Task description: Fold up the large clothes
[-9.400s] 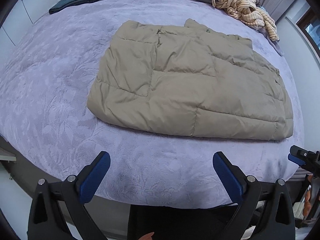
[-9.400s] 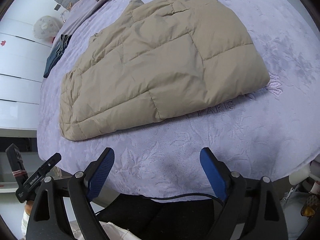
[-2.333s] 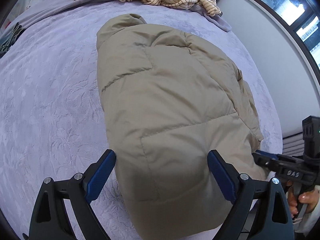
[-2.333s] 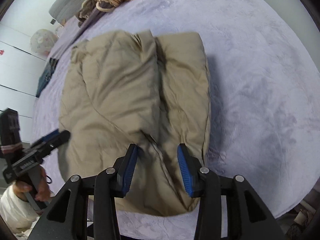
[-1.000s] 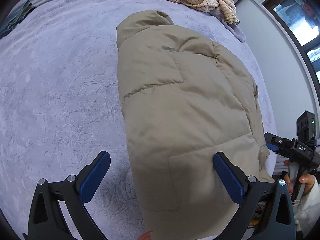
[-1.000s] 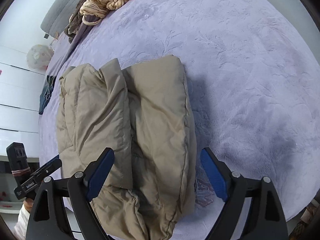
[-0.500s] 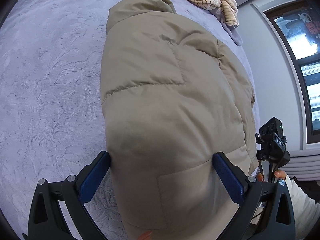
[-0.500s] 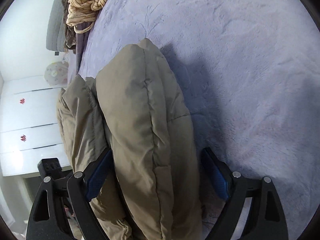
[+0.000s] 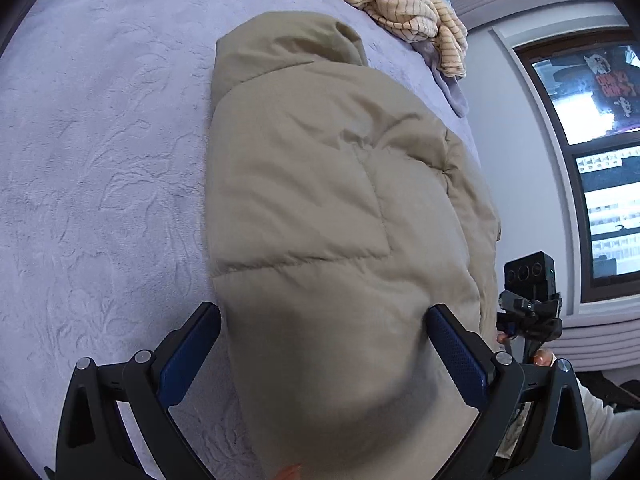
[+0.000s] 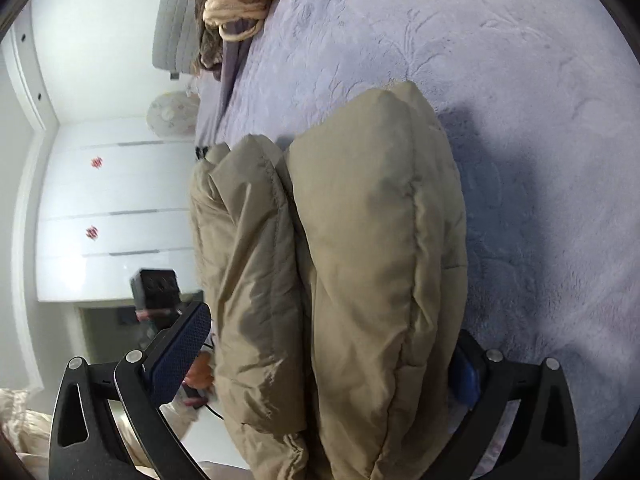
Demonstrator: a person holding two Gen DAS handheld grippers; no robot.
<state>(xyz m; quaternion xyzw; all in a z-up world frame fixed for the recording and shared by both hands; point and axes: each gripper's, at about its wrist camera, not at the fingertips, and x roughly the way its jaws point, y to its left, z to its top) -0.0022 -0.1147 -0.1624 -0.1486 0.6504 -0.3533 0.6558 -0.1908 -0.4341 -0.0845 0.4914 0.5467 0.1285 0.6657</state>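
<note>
The left gripper [image 9: 320, 344] straddles the folded jacket [image 9: 332, 208] on the bed [image 9: 100, 160], jaws spread. The right gripper [image 10: 332, 360], jaws just opened wide, straddles the jacket's other end without pinching it.

Black gripper frames, silver screws, blue textured fingers [image 9: 456, 354], cream sleeve [image 9: 600, 416].

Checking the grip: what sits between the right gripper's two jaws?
The folded beige puffer jacket fills the gap of the right gripper, shown in the right wrist view.
</note>
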